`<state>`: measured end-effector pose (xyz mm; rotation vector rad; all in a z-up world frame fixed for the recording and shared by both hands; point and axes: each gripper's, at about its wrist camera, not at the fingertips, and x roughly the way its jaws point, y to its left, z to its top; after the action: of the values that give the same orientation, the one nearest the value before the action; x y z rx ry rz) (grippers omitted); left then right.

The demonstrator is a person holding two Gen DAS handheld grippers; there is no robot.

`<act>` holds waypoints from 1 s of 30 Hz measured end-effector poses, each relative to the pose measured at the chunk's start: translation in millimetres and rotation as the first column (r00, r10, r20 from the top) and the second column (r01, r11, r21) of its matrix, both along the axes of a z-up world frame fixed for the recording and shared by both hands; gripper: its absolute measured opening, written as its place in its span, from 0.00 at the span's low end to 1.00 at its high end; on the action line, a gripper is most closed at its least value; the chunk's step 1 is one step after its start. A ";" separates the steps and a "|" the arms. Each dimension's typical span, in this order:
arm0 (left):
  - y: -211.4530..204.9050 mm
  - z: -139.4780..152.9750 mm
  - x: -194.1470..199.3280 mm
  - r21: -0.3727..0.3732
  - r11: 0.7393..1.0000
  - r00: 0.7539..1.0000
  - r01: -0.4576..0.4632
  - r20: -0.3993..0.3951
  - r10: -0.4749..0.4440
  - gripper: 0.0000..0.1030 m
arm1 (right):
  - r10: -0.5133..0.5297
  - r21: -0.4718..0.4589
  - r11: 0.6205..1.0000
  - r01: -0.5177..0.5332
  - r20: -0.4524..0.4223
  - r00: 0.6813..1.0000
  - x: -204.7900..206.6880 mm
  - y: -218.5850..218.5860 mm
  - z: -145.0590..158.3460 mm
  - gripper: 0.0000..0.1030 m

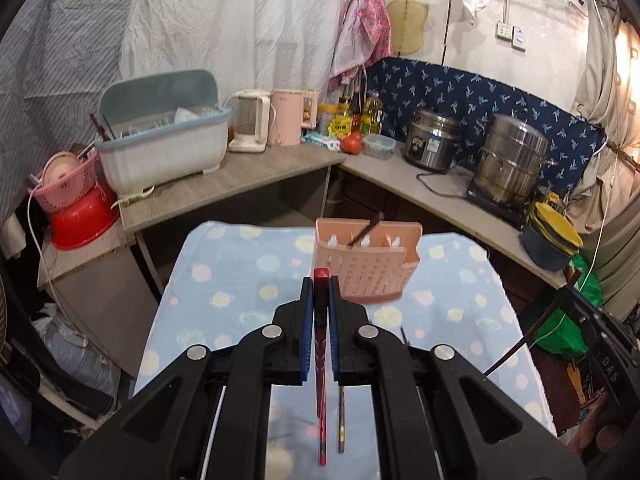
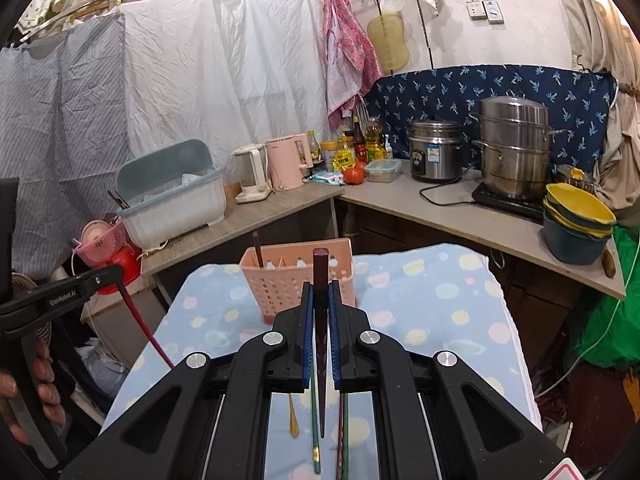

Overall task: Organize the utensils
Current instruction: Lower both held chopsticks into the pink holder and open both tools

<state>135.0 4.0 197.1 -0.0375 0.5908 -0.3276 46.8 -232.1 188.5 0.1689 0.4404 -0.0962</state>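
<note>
Both tongs are clamped tight on chopsticks: the left tongs (image 1: 321,280) pinch a red chopstick (image 1: 321,392), the right tongs (image 2: 321,292) a dark maroon chopstick (image 2: 320,344), each raised above the blanket-covered surface (image 1: 224,280). Ahead stands the pink utensil holder (image 1: 368,268) with one dark chopstick (image 1: 366,229) leaning inside. More loose chopsticks (image 2: 316,436) lie on the blanket below.

Red chopstick (image 1: 321,332): patterned shaft, thick end up, tip hanging down, clear of the blanket. Dark maroon chopstick (image 2: 320,320): same pose, lifted. Pink perforated utensil holder (image 1: 366,268): upright on the dotted blue blanket, one dark chopstick (image 1: 366,229) leaning inside. More chopsticks (image 2: 316,432) lie loose on the blanket.
</note>
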 end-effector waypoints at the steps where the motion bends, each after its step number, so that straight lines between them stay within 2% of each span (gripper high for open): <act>1: -1.8 5.5 3.7 -0.003 1.000 1.000 0.000 0.010 0.000 0.06 | 0.003 0.001 1.000 -0.003 0.008 1.000 6.1 -1.3 4.6 0.07; 9: -26.8 70.2 57.0 -0.027 1.000 0.993 -0.004 0.120 0.007 0.07 | -0.002 -0.022 1.000 0.004 0.092 0.996 72.7 -12.1 47.7 0.07; 16: -47.5 97.0 109.9 -0.040 0.999 0.985 -0.016 0.173 0.023 0.07 | -0.033 -0.053 0.998 0.040 0.125 0.992 138.8 -23.2 65.4 0.07; 21: -60.2 87.1 148.7 -0.024 0.999 0.985 -0.031 0.167 0.035 0.07 | -0.051 -0.089 0.994 0.062 0.120 0.991 182.0 -26.9 59.5 0.07; 26: -69.5 56.0 178.2 -0.006 0.999 0.992 -0.039 0.120 0.039 0.07 | -0.057 -0.107 0.992 0.064 0.068 0.996 216.6 -30.2 30.9 0.07; 30: -71.2 27.0 195.0 0.004 0.999 0.996 -0.047 0.070 0.046 0.07 | -0.056 -0.106 0.993 0.058 0.021 0.998 227.5 -31.2 5.2 0.07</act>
<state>330.1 -67.2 224.2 -0.0338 0.5207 -0.2809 274.3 -263.4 193.7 0.0770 0.4118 -0.1737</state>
